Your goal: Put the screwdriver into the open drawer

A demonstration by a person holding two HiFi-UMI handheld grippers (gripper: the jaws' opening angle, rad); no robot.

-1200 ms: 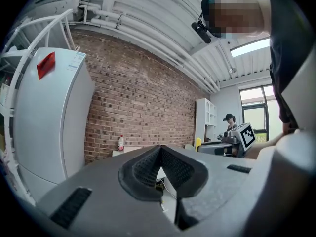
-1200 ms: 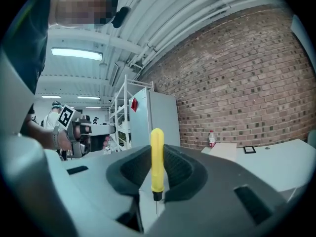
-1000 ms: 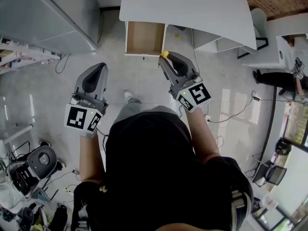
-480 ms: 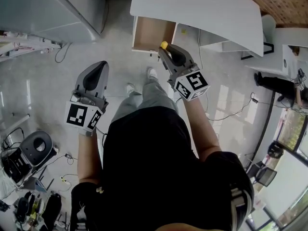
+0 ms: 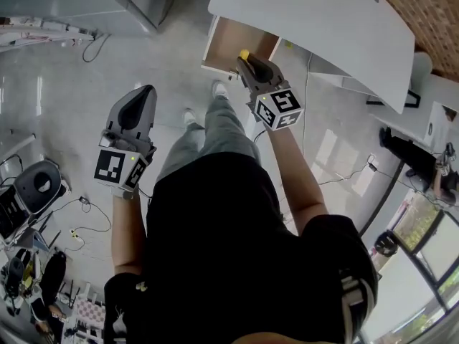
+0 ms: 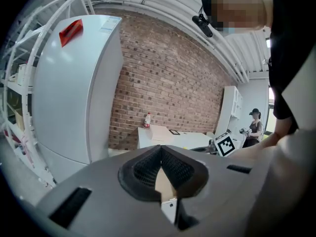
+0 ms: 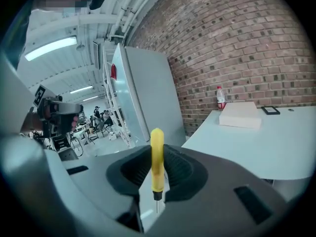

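**A:** Change since the last entry?
**B:** The person has stepped forward. The right gripper [image 5: 248,61], formerly well short of the drawer [image 5: 231,38], is now at its near edge.

**A:** Nearest item?
**B:** Left gripper [image 5: 142,95]. It is held back on the left beside the person's legs, with jaws together and nothing between them. Judged idle and kept clear of the working side.

**A:** Next?
**B:** Right gripper. Its jaws are clamped on the screwdriver [image 7: 157,157], gripping low on the yellow handle, with the handle end up and the shaft down. Judged a hold for lowering it in, then releasing.

**A:** Beyond?
**B:** The drawer, pulled out from under the white counter [image 5: 315,20]. It is wood-coloured inside, with nothing seen in it. The screwdriver is at its near right corner and not yet laid inside.

**A:** What does each view add?
**B:** Only the head view sets the screwdriver against the drawer. Only the right gripper view shows the grip itself, plus a bottle [image 7: 220,98] and a flat box [image 7: 240,116] at the far end of the counter. The left gripper view adds a white fridge [image 6: 79,83].
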